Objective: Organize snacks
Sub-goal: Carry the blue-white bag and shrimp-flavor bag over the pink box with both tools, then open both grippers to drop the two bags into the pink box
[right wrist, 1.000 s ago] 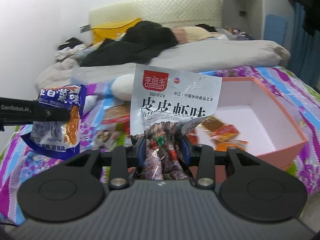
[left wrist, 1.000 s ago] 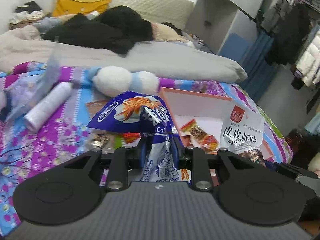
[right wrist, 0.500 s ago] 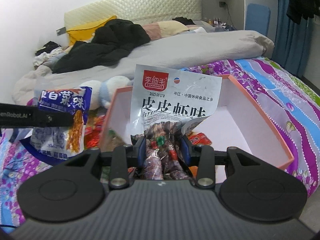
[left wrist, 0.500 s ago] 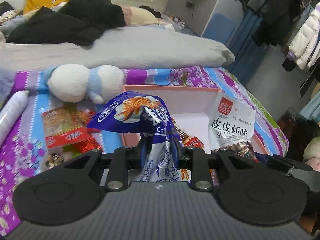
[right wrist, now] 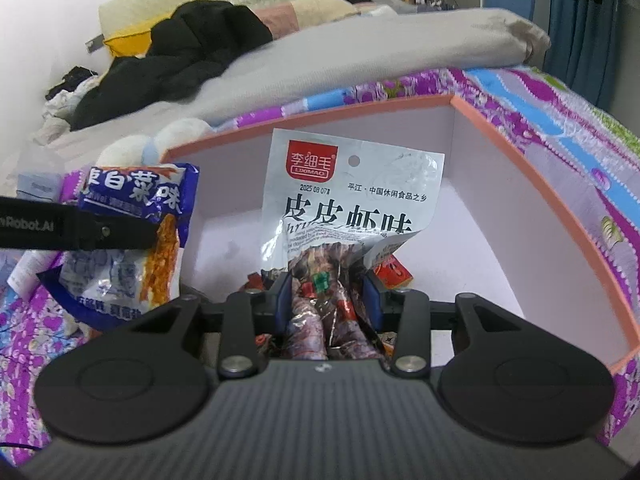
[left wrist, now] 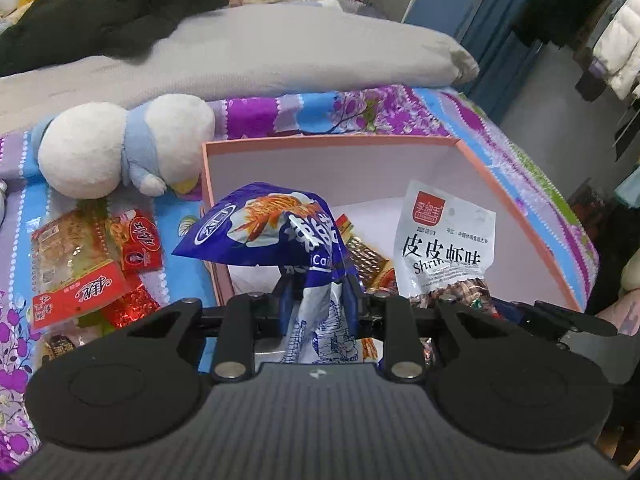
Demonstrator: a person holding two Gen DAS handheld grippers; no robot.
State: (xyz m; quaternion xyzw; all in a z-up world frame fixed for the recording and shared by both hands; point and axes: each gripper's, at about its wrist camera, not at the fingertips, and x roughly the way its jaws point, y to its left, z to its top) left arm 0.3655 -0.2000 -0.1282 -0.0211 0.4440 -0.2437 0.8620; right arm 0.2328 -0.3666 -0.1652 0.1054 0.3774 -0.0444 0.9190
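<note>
Both grippers have been carried from beside the pink box (left wrist: 516, 204) to a position over it since the earlier frames, and the box now fills the middle of each view. The left gripper (left wrist: 318, 300) is clamped on the lower part of a blue snack bag (left wrist: 276, 228), which is held upright at the box's near left corner. The right gripper (right wrist: 326, 300) has the silver shrimp-flavour packet (right wrist: 352, 192) between its pads; its jaws are opening, and the packet is still seen upright between them, above the box interior. From the left wrist view the same silver packet is seen standing inside the box, right of the blue bag. Small red and orange snack packets (left wrist: 366, 258) are seen lying on the box floor behind the two held bags. Loose red snack packets (left wrist: 86, 268) are noted on the floral bedspread (left wrist: 360, 110), left of the box and outside it. A white and blue plush toy (left wrist: 120, 148) is found lying just beyond the box's far left corner. A grey quilt (left wrist: 280, 52) and dark clothing (left wrist: 120, 8) are recorded further back on the bed.
</note>
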